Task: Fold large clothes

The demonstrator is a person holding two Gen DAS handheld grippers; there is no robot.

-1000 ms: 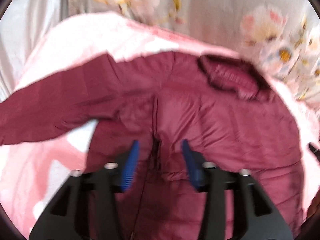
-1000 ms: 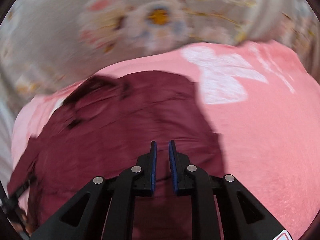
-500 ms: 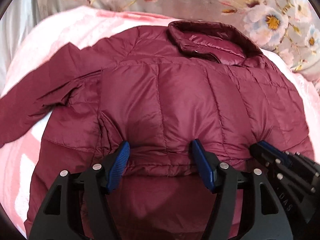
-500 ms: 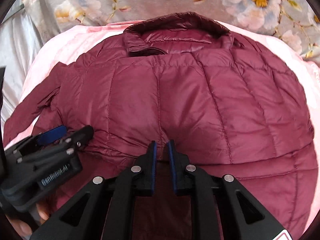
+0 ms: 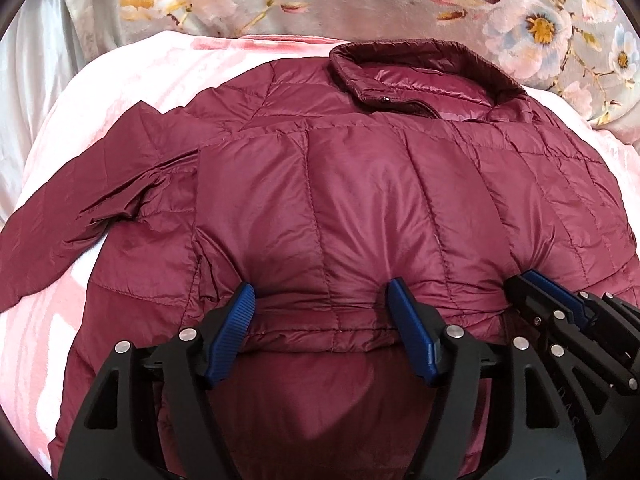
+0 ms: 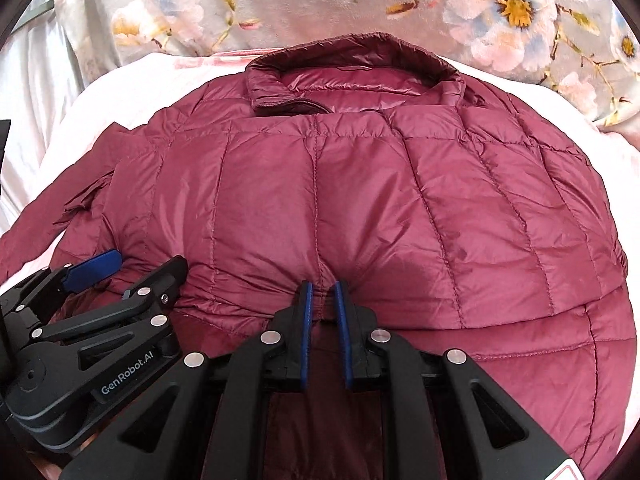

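Pink plush blanket (image 5: 132,76) beneath, grey floral bedding (image 5: 360,4) behind.

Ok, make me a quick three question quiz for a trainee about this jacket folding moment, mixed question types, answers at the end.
1. True or false: the left gripper has its jaws spread wide over the folded hem of the maroon puffer jacket.
2. Multiple choice: the right gripper is (A) wide open above the collar, (B) nearly closed, pinching jacket fabric at the folded edge, (C) resting on the pink blanket.
3. Fill in: the jacket's collar lies at the far end, towards the ______ patterned fabric.

Key: 1 true. 2 B. 3 floral.
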